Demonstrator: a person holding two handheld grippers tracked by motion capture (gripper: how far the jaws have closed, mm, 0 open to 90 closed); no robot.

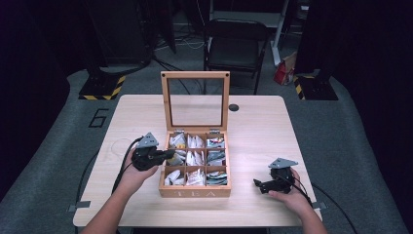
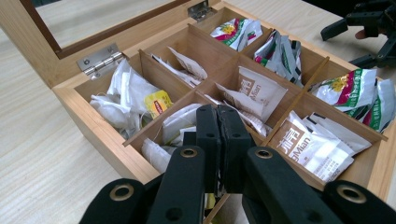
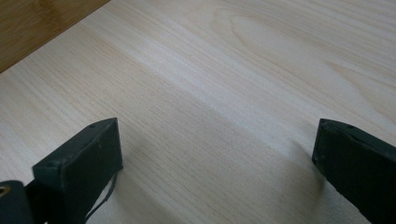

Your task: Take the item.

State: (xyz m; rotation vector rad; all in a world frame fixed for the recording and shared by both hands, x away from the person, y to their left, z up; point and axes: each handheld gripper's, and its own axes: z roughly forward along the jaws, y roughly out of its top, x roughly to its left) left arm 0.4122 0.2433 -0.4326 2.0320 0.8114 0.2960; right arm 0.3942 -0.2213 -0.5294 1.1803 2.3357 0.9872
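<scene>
A: Tea bags (image 2: 184,122) in the tea box (image 1: 195,191), middle-left compartment, centre frame. Left gripper (image 2: 217,122) looks clamped shut above them.

B: Light, floppy, crinkly; pinch an edge. Right gripper (image 3: 215,154) idles, jaws wide apart.

A black folding chair (image 1: 236,46) stands beyond the table (image 1: 258,136). A red bag (image 1: 284,73) lies on the floor just beside that chair. A black disc (image 1: 234,107) sits near the table's far edge.

Black grippers (image 1: 168,154), grey triangular plates (image 1: 147,141)
</scene>
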